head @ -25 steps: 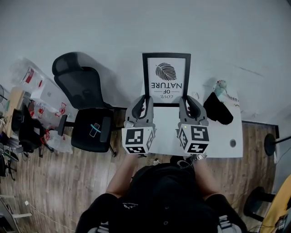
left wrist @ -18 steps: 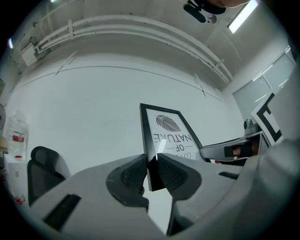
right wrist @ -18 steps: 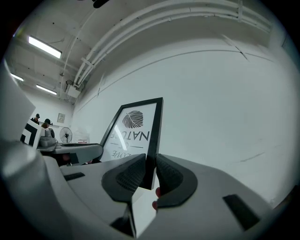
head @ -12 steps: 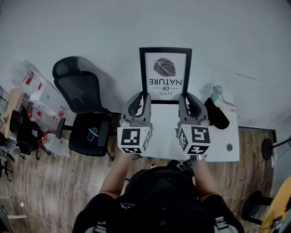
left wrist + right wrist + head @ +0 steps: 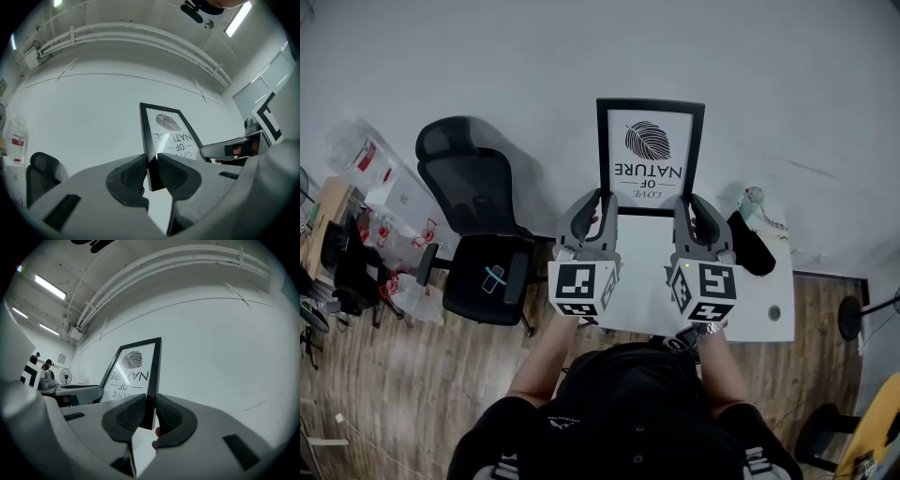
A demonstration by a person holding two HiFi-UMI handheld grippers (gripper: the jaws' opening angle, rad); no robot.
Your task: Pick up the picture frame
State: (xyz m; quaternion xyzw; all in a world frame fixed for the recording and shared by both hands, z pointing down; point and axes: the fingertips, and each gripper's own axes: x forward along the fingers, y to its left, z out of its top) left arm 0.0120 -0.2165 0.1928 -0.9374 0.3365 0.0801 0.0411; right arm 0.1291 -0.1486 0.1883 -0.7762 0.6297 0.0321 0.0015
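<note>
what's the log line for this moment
left gripper: shut on frame left edge | right gripper: shut on frame right edge | frame: print upside down in head view

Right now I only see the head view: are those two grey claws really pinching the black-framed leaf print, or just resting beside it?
Observer: Pinching. The left gripper view shows the left gripper shut on one side edge of the black rectangular picture frame.
Operator: And the other claw?
Observer: The right gripper view shows the right gripper shut on the opposite edge.
Operator: What's above?
Observer: Long ceiling strip lights, out of your picture.
</note>
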